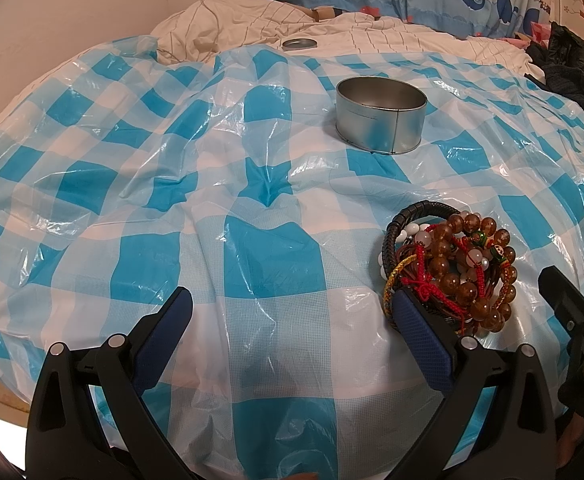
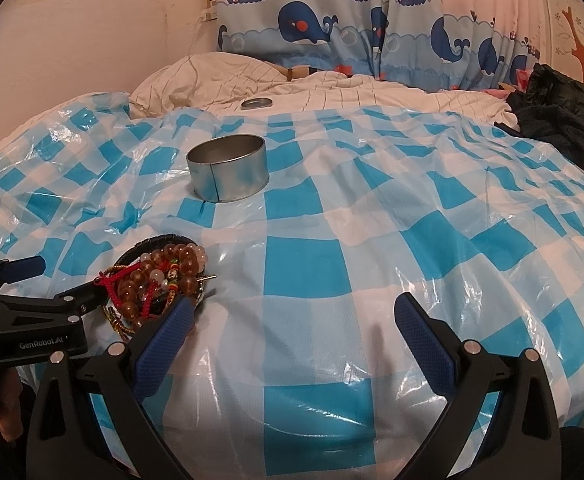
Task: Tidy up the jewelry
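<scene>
Dull metal tin (image 1: 380,120), glossy plastic sheet (image 1: 172,168) (crinkled), shiny amber beads (image 1: 467,264)

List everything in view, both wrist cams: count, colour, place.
jewelry pile: 1 heap; amber beads, black braided bangle, red and yellow cords; near edge of sheet
tin: 1, silver, open and empty, mid-sheet
lid: 1, silver, on cream bedding behind the tin
plastic sheet: 1, blue-white check, over the bed
curtain: whale print, back
dark clothing: far right
left gripper: open, beside the pile
right gripper: open, beside the pile
</scene>
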A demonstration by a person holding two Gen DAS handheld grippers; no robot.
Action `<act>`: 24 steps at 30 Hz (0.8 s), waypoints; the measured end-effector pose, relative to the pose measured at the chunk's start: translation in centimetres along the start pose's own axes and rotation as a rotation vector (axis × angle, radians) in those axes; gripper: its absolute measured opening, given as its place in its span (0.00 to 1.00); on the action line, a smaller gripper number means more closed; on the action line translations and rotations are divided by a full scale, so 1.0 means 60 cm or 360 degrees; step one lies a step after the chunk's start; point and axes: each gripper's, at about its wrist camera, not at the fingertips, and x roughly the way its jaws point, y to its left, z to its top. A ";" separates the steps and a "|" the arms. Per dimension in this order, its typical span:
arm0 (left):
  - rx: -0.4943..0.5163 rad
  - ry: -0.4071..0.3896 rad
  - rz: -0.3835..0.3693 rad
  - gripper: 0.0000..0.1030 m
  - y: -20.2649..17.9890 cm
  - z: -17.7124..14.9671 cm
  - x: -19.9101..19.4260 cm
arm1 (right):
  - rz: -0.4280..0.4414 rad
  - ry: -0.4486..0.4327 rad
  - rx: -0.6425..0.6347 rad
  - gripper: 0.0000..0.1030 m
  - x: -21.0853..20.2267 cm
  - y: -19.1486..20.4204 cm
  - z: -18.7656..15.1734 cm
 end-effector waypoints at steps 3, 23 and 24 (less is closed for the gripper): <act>-0.0001 0.0003 -0.0001 0.94 0.000 0.000 0.000 | 0.0003 0.0007 -0.0008 0.94 -0.004 -0.001 -0.002; -0.0013 0.0005 0.0024 0.94 0.004 -0.005 0.009 | 0.0026 0.0014 0.0021 0.94 -0.002 -0.003 -0.002; -0.0013 0.0005 0.0025 0.94 0.004 -0.005 0.008 | 0.0025 0.0013 0.0021 0.94 -0.002 -0.003 -0.002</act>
